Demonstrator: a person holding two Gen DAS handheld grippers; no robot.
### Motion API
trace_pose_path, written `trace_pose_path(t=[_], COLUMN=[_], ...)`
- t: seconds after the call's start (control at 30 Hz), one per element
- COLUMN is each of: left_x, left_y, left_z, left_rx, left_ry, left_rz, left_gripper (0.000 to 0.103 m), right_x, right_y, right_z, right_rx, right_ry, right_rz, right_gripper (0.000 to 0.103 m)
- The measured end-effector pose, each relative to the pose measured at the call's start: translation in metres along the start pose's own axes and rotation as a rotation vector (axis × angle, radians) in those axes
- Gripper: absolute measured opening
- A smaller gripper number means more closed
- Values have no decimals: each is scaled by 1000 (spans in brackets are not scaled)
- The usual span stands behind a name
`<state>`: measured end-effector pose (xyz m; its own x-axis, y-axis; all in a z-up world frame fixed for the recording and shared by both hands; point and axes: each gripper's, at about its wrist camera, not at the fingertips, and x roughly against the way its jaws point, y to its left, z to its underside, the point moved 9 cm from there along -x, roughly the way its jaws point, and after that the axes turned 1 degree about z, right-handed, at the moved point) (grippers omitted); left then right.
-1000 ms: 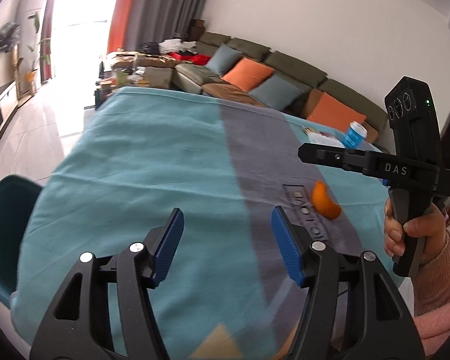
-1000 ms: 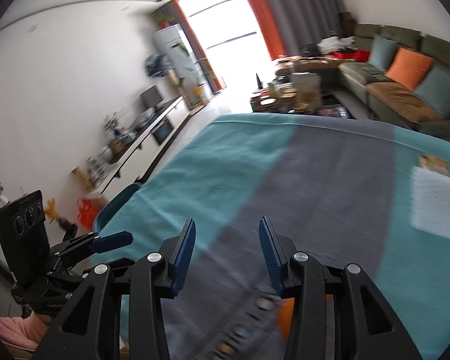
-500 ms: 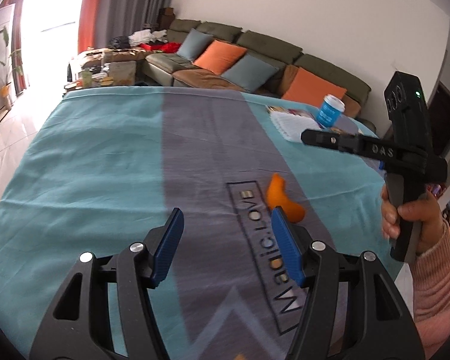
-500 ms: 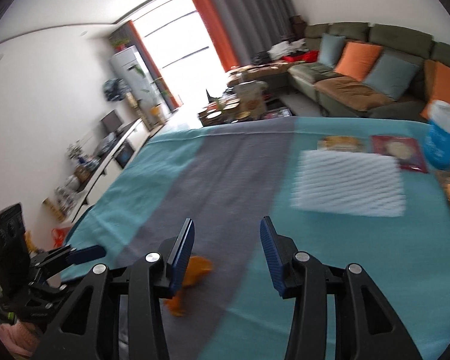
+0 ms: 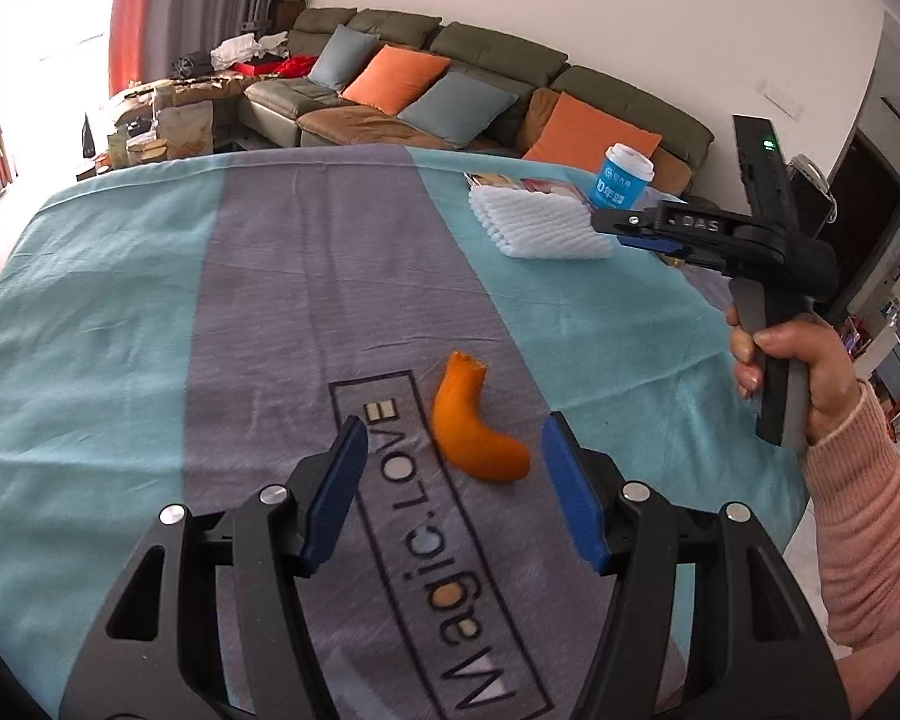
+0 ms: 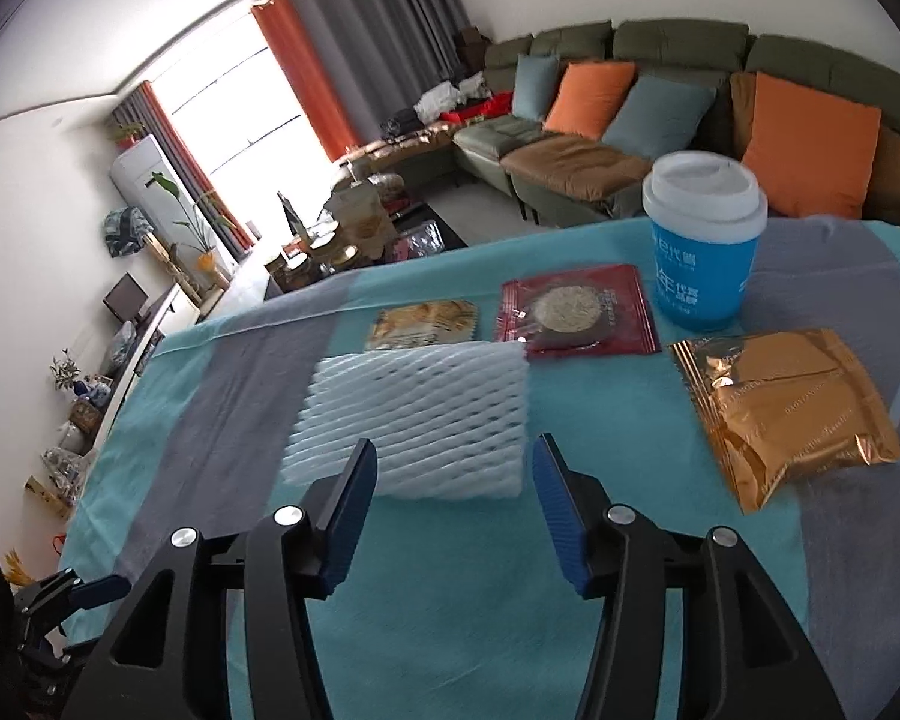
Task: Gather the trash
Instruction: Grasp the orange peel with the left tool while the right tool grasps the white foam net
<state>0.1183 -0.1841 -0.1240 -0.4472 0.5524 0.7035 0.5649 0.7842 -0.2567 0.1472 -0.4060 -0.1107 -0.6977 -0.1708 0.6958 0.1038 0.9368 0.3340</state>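
An orange peel (image 5: 473,426) lies on the grey stripe of the table cloth, just ahead of my left gripper (image 5: 453,456), which is open and above it with nothing between its fingers. My right gripper (image 6: 453,474) hovers over the near edge of a white foam fruit net (image 6: 414,414); its jaws are opening and the pads are not pressing on anything. Beyond the net lie a yellow snack wrapper (image 6: 423,324), a red wrapper (image 6: 576,315), a gold wrapper (image 6: 780,408) and a blue paper cup with a white lid (image 6: 702,240). A person's hand holds the right gripper (image 5: 636,231).
The teal and grey cloth (image 5: 120,300) covers the whole table. Behind it stand a green sofa with orange and blue cushions (image 5: 450,102), a cluttered coffee table (image 6: 354,228) and a bright window. A pink sleeve (image 5: 870,510) is at the right edge.
Both grippers swung rightward across the table. The peel came up between the left fingers' line; the right gripper moved past the peel to the foam net and its jaws widened.
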Motion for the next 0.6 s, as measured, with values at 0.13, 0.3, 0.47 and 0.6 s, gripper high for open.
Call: trace_pose_path(t=[0.13, 0.3, 0.47, 0.6], left_x=[-9, -18, -24, -25], left_y=[-1, 2, 2, 3], left_z=[-1, 2, 5, 6], left_rx=[8, 28, 33, 33], left_ry=[17, 46, 67, 66], left_rz=[6, 25, 54, 48], left_gripper=[58, 50, 33, 30], right_x=[-14, -26, -26, -22], right_y=[-8, -6, 3, 3], right_z=[-5, 0, 5, 7], right_rx=[-9, -5, 36, 38], right_ry=[23, 54, 59, 59], right_rz=[0, -14, -15, -25], right_gripper=[54, 58, 40, 23])
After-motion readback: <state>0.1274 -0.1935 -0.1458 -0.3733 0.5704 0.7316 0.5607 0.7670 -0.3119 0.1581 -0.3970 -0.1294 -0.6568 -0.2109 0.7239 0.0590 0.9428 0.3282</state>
